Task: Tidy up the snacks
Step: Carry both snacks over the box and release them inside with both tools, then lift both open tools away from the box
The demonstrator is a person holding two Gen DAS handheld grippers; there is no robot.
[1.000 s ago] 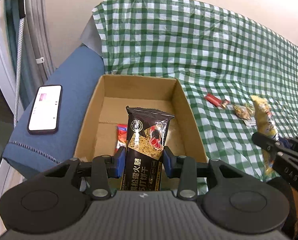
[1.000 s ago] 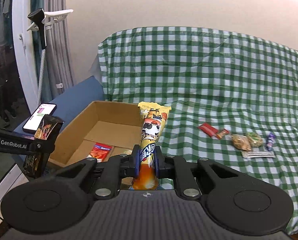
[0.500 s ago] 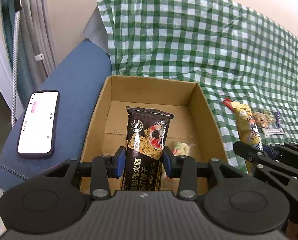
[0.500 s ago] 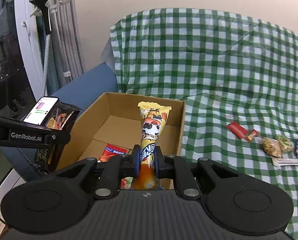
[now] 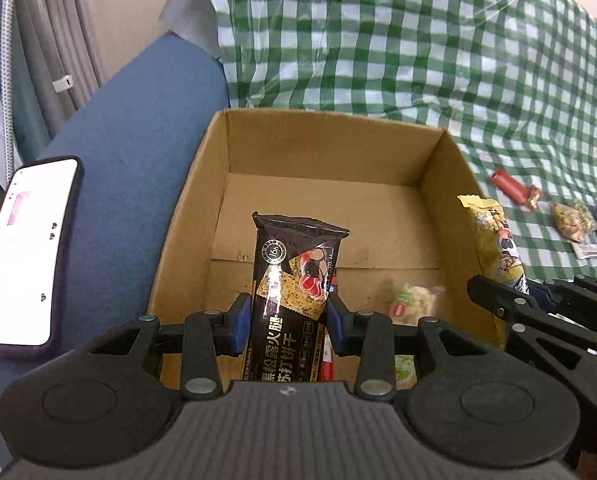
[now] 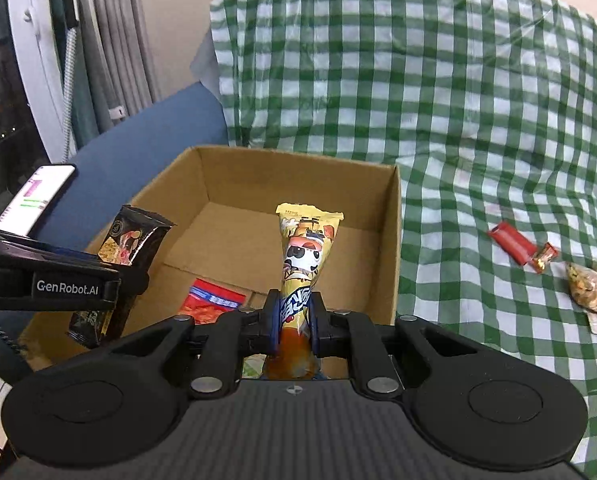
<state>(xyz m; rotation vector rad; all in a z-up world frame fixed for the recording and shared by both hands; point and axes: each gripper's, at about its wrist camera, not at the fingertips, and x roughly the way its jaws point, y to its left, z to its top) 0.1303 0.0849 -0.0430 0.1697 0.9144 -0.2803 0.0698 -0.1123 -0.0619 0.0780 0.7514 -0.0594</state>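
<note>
My left gripper is shut on a black cracker pack, held upright over the near part of an open cardboard box. My right gripper is shut on a yellow cartoon snack bag, also over the box, near its right wall. In the left wrist view the yellow bag and right gripper show at the right. The right wrist view has the black pack and left gripper at the left. Inside the box lie a red packet and a small clear pack.
Several loose snacks lie on the green checked cloth to the right: a red bar, a small candy and nut packs. A phone rests on the blue armrest left of the box.
Both grippers have come forward and down towards the box with their packs still gripped. The box looms larger and its inside shows more.
</note>
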